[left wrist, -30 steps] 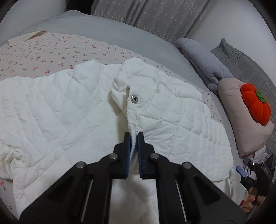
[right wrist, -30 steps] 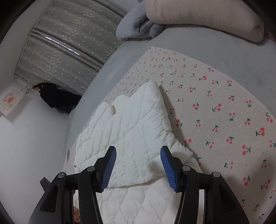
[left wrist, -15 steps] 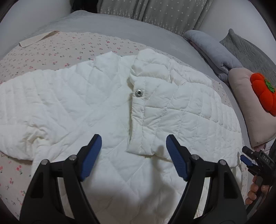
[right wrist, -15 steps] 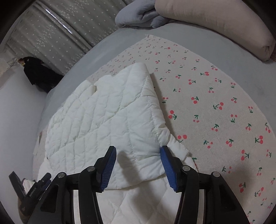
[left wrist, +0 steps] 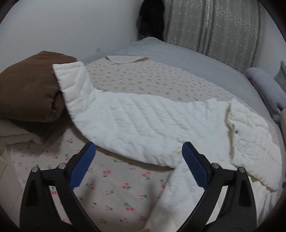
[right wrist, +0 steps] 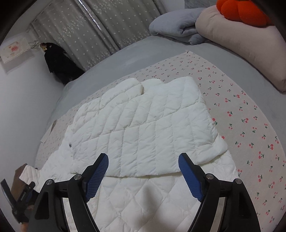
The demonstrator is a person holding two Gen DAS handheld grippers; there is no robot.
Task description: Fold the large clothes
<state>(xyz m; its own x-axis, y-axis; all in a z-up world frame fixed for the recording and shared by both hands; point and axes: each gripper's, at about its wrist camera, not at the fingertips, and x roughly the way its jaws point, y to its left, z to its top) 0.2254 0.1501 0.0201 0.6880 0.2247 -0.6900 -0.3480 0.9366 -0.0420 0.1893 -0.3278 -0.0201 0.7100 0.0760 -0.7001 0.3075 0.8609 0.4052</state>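
Note:
A white quilted jacket lies spread on the cherry-print sheet. One sleeve reaches up left onto a brown folded blanket. My left gripper hovers over the jacket's near edge by that sleeve. Its jaws are opening wide and press on nothing. In the right wrist view a front panel of the jacket lies folded over the body, with a snap button at its left edge. My right gripper hangs above the panel's near edge, jaws opening, nothing gripped.
A grey bedspread runs under the cherry-print sheet. A folded grey blanket, a pink pillow and an orange plush sit at the far right. A curtain and a dark hanging garment stand behind the bed.
My left gripper let go of the jacket's front edge, opened wide and swung left toward the sleeve. My right gripper opened wider and drew back a little from the folded panel.

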